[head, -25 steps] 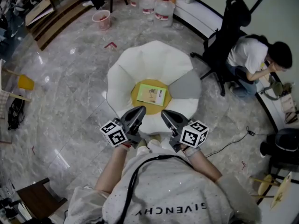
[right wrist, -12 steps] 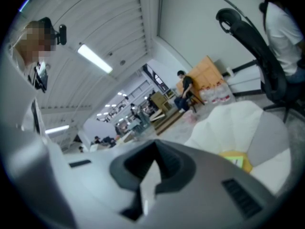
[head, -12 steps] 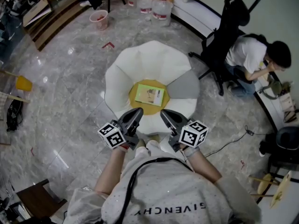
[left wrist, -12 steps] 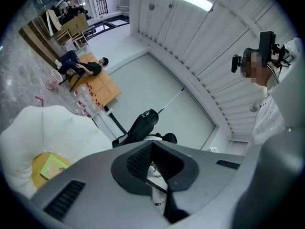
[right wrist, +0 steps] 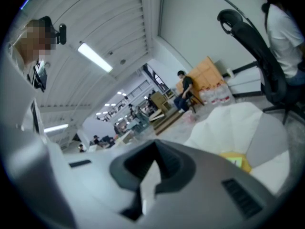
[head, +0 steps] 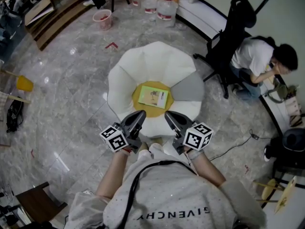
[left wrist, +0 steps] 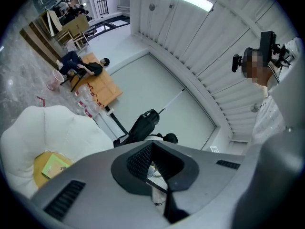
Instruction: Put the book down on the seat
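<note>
A green book (head: 153, 96) lies flat on the yellow middle of a white flower-shaped seat (head: 143, 63). Nothing holds it. My left gripper (head: 138, 116) and right gripper (head: 171, 118) hover side by side over the seat's near edge, close to my body, a short way short of the book. Both are shut with nothing between the jaws. The left gripper view shows its gripper (left wrist: 159, 185) shut, with the book (left wrist: 53, 166) and seat (left wrist: 43, 128) low at the left. In the right gripper view, past the shut gripper (right wrist: 145, 185), the seat (right wrist: 228, 128) and a corner of the book (right wrist: 236, 161) lie at the right.
A person (head: 259, 56) sits bent over beside a black office chair (head: 228, 46) to the seat's right. Water bottles (head: 157, 4) and a pink bucket (head: 103, 19) stand beyond the seat. A cable (head: 233, 147) runs over the marble floor at the right; a dark stool (head: 35, 204) is near left.
The book stays flat on the seat. Both grippers stay shut near my body; only the view shifts slightly.
</note>
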{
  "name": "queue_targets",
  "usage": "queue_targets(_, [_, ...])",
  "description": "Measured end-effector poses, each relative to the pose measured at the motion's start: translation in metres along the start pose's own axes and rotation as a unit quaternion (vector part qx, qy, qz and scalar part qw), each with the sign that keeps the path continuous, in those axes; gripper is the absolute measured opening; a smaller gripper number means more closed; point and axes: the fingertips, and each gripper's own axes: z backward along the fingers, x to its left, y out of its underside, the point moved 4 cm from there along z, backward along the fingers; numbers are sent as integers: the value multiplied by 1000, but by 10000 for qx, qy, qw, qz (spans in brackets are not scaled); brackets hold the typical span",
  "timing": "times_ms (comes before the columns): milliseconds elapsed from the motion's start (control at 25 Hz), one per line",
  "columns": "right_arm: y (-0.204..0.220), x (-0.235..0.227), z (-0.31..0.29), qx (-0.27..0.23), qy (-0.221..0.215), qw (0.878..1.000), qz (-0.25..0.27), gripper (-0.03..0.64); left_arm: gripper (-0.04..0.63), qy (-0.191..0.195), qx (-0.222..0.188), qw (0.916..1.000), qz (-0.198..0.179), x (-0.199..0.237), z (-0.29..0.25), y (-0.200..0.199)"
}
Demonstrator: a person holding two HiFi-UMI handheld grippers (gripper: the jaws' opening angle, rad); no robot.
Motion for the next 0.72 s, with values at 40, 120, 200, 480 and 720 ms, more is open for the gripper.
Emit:
queue_targets(40, [0,0,0,2,-3,10000,0,14,23,-8,2,10000,6,0,0,1])
queue_targets(120, [0,0,0,-4,-5,10000,-5,14,23,-17,6,10000,12,1,1,1])
queue_targets(200, [1,-1,0,1,17,10000,-12,14,23,-22,9,10000,12,2,1,2])
queue_targets(480, [5,-6,1,49,137,9998,-98,14,23,-12,39,10000,62,5,0,4])
queue_targets(720, [9,-7,-1,61,188,9997,-135,14,23,-16,73,9999,84,10,2,8])
